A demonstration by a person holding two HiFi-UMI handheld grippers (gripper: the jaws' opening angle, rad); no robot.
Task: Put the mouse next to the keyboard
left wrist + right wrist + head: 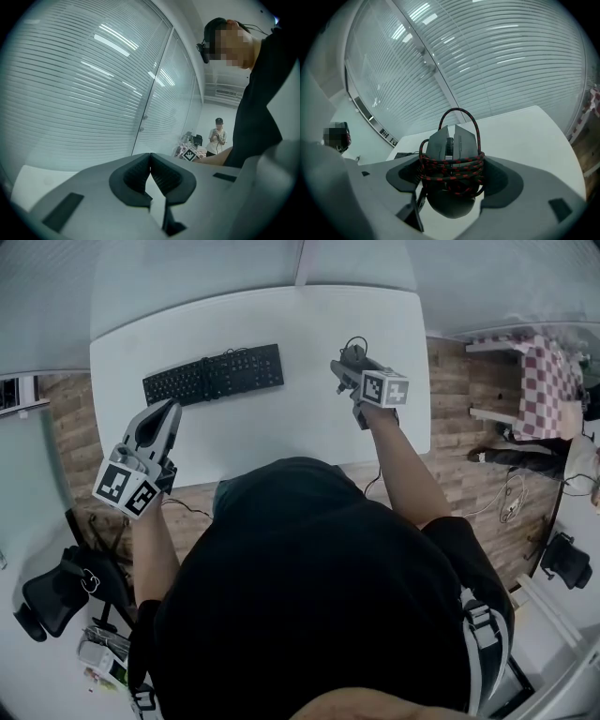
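Above the table (309,329), right tool (345,364) clamps the mouse (452,140) (cable-wrapped); left tool (150,161) closed, empty.

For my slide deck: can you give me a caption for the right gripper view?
Right gripper clamped on a grey mouse wound in its red-and-black cable, over the white table.

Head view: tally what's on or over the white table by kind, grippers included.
Keyboard: 1
Mouse: 1
Grippers: 2 (left gripper, right gripper)
Total: 4
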